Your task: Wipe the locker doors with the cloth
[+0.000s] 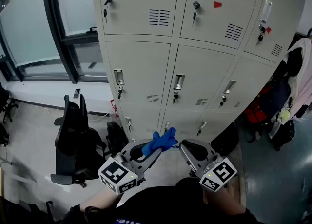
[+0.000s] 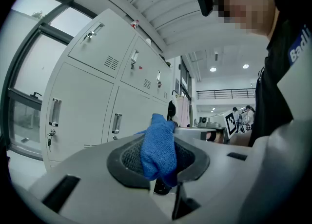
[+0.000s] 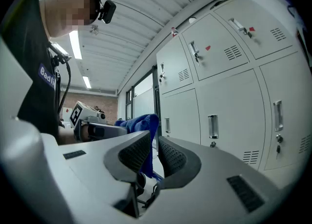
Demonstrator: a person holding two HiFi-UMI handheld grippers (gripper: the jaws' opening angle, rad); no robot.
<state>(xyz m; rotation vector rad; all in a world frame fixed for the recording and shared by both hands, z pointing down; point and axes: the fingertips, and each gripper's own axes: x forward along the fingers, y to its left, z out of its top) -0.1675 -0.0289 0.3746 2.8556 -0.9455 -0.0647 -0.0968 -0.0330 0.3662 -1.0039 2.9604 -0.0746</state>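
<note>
The left tongs [image 2: 158,162] are clamped on a bunched blue cloth [image 2: 158,152], which pokes up out of them in a soft wad, held low before the person and well short of the grey locker doors [image 1: 195,79]. The right tongs [image 3: 154,157] just beside are drawn nearly together, only a slit between them and nothing in it. That cloth looks light and limp to me, so I'd reckon it wants gripping by a thick fold deep in the pads, with a flap left free to press flat on the metal.
</note>
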